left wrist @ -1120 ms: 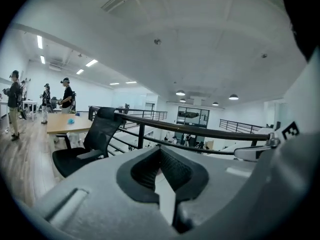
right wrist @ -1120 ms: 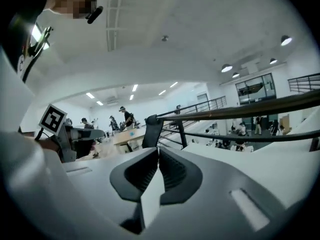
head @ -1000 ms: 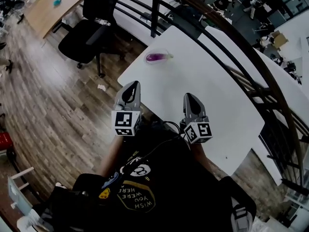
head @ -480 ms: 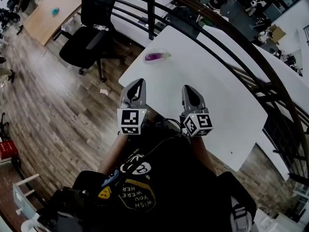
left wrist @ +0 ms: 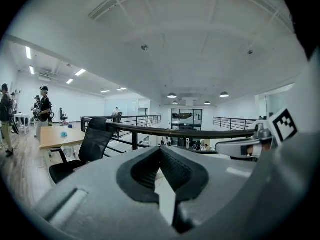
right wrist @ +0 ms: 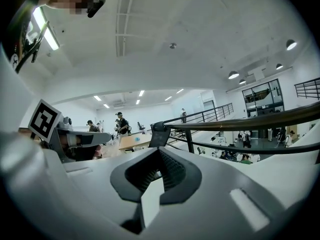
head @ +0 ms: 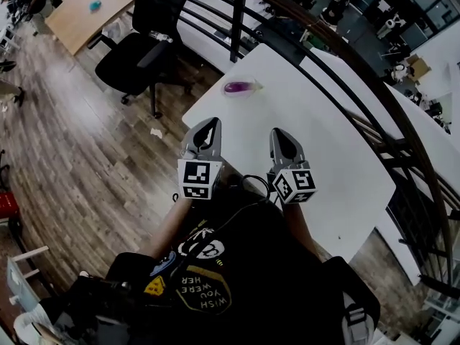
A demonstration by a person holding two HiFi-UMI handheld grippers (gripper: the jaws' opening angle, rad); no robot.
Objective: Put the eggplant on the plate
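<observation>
A small purple eggplant (head: 238,88) lies at the far left end of the white table (head: 327,157), on what looks like a small clear plate (head: 251,85). Both grippers hover near the table's front edge, close to my body and well short of the eggplant. My left gripper (head: 209,123) is shut, its tips meeting with nothing between them. My right gripper (head: 280,134) is likewise shut and empty. In the left gripper view the jaws (left wrist: 160,149) touch at the tip; the right gripper view shows the same (right wrist: 159,152). Neither gripper view shows the eggplant.
A black office chair (head: 140,45) stands on the wooden floor beyond the table's left end. A dark curved railing (head: 345,56) runs along the table's far side. A wooden desk (head: 93,9) stands far left, with people (left wrist: 44,101) near it.
The head view has shifted a little. Both grippers stay shut near the table's front edge, the right one drifting slightly. The eggplant has not moved on the table.
</observation>
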